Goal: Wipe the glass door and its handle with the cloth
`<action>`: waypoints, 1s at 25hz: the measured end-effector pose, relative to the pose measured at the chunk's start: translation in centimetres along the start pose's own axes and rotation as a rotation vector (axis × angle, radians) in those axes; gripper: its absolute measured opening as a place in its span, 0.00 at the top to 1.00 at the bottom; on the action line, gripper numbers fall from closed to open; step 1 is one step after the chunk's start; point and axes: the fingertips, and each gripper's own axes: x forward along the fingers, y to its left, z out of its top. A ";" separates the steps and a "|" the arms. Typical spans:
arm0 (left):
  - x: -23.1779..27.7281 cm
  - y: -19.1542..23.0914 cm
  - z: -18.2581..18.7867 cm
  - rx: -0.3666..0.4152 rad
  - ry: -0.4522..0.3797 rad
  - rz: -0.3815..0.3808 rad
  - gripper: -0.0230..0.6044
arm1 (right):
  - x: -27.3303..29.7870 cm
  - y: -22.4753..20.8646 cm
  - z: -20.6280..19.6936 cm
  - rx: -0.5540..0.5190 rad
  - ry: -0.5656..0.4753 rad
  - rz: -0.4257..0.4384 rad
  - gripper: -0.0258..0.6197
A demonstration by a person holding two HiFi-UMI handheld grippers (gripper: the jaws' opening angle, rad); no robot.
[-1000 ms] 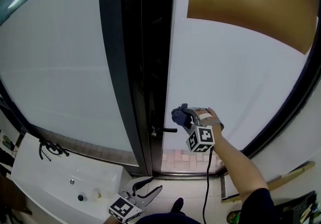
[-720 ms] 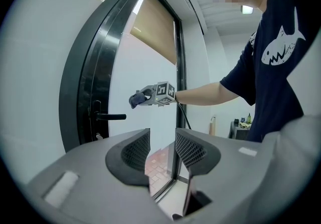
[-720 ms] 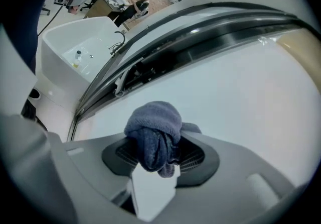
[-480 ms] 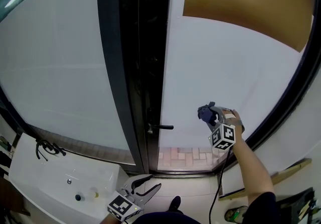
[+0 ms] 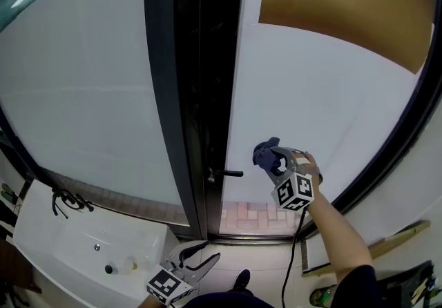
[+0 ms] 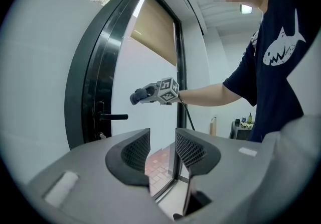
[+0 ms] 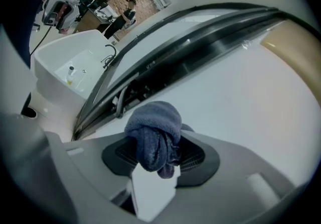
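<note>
The frosted glass door [image 5: 324,99] fills the right half of the head view, its black lever handle [image 5: 226,174] low on its left edge. My right gripper [image 5: 271,159] is shut on a bunched dark blue cloth [image 5: 264,152], held against the glass just right of the handle. In the right gripper view the cloth [image 7: 154,135] bulges between the jaws with the handle [image 7: 120,101] beyond it. My left gripper [image 5: 200,264] hangs low near the floor, open and holding nothing; from the left gripper view [image 6: 161,150] the handle [image 6: 109,116] and the right gripper [image 6: 150,93] show ahead.
A black door frame [image 5: 173,92] runs down the middle, with a fixed frosted pane [image 5: 76,85] to its left. A white washbasin [image 5: 83,244] with a tap stands at lower left. A tan blind [image 5: 345,3] covers the door's top right. A wooden stick [image 5: 373,248] leans at lower right.
My right gripper with the cloth swept right along the glass away from the handle, then came back left toward it. The left gripper has stayed low.
</note>
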 end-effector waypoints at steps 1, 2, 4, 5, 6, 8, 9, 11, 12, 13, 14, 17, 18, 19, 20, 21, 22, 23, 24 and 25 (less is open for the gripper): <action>0.0 0.0 0.4 -0.004 -0.007 0.004 0.72 | 0.9 0.6 1.5 -0.007 -0.021 0.015 0.68; 0.0 0.0 0.9 -0.005 -0.016 0.008 0.72 | 1.8 1.3 2.9 -0.010 -0.038 0.034 0.68; -0.1 -0.1 0.9 0.003 -0.023 0.012 0.72 | 3.5 2.6 5.0 -0.010 -0.061 0.071 0.68; -0.1 -0.1 0.6 0.008 -0.025 0.011 0.72 | 4.3 3.2 5.6 -0.013 -0.065 0.084 0.68; -0.2 -0.2 0.5 0.008 -0.028 0.012 0.72 | 5.0 3.8 6.1 -0.021 -0.063 0.094 0.68; -0.4 -0.1 0.9 -0.003 -0.030 0.025 0.72 | 6.5 4.9 6.5 -0.045 -0.048 0.116 0.68; -0.5 0.0 0.8 -0.006 -0.028 0.032 0.72 | 7.1 5.4 6.5 -0.057 -0.037 0.129 0.68; -0.7 0.3 0.4 -0.009 -0.026 0.043 0.72 | 8.2 5.9 6.2 -0.070 -0.010 0.146 0.68; -0.8 0.4 0.4 -0.013 -0.028 0.047 0.72 | 8.5 5.9 5.8 -0.070 0.001 0.147 0.68; -0.8 0.4 0.5 -0.017 -0.030 0.049 0.72 | 8.6 5.8 5.5 -0.067 0.006 0.146 0.68; -0.7 0.4 0.6 -0.020 -0.031 0.050 0.72 | 8.6 5.7 5.2 -0.067 0.008 0.142 0.68; -0.6 0.5 0.4 -0.020 -0.026 0.046 0.72 | 8.0 5.4 3.8 -0.090 0.026 0.120 0.68; -0.6 0.5 0.1 -0.016 -0.024 0.043 0.72 | 7.7 5.4 3.1 -0.094 0.035 0.114 0.68; -0.6 0.4 0.1 -0.015 -0.023 0.039 0.72 | 7.3 5.3 2.3 -0.093 0.045 0.110 0.68; -0.5 0.4 0.1 -0.014 -0.024 0.035 0.72 | 6.9 5.2 1.5 -0.088 0.056 0.106 0.68; -0.3 0.3 0.0 -0.010 -0.024 0.030 0.72 | 6.4 5.0 0.6 -0.082 0.069 0.102 0.68; -0.2 0.3 -0.1 -0.006 -0.023 0.026 0.72 | 5.9 4.8 -0.4 -0.077 0.084 0.097 0.68; 0.0 0.3 -0.1 -0.003 -0.022 0.022 0.72 | 5.4 4.6 -1.5 -0.070 0.101 0.092 0.68; 0.1 0.2 -0.1 0.000 -0.021 0.017 0.72 | 4.9 4.3 -2.6 -0.062 0.118 0.088 0.68; 0.3 0.2 -0.1 0.002 -0.020 0.012 0.72 | 4.5 4.1 -3.8 -0.054 0.135 0.084 0.68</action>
